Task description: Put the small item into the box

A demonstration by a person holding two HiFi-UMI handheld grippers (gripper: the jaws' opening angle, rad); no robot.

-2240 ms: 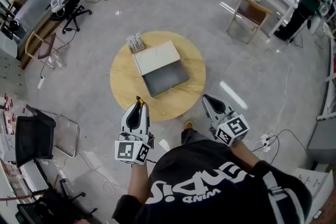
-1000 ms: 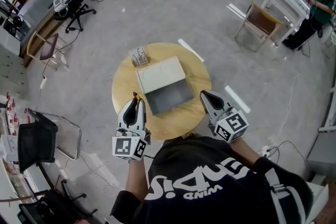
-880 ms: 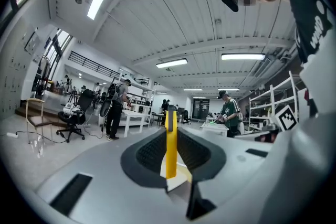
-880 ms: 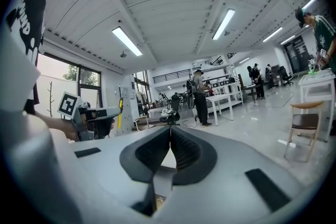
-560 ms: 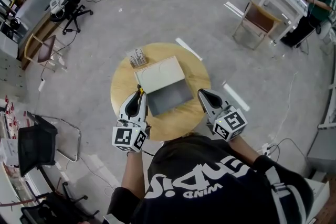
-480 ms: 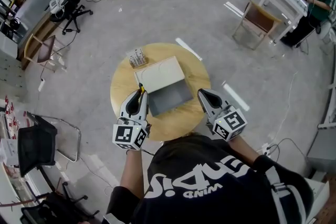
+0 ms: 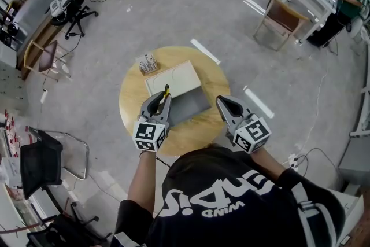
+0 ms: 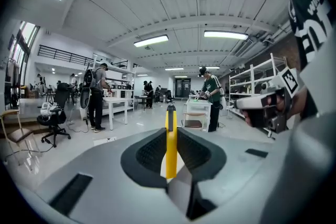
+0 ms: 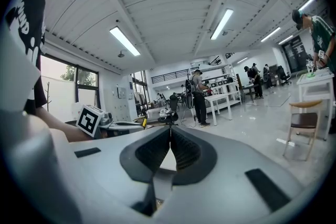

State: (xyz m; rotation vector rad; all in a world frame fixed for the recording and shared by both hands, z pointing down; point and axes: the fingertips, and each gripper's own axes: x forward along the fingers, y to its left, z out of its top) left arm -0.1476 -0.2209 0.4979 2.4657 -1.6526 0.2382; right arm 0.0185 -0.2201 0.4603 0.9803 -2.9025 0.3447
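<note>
One yellow item (image 8: 170, 150), clamped in left tool (image 7: 163, 97)

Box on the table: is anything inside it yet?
The box shows only a bare grey inside where it is visible. The left tongs, shut on a yellow item, cover its left edge, so that strip can't be checked.

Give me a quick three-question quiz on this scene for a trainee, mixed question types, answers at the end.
1. True or false: the left gripper is shut on a thin yellow item.
2. The jaws of the right gripper are: A wide apart; B together, empty; C on the yellow item.
3. Fill in: the box on the round table stands ____.
Key: 1 true; 2 B; 3 open.
</note>
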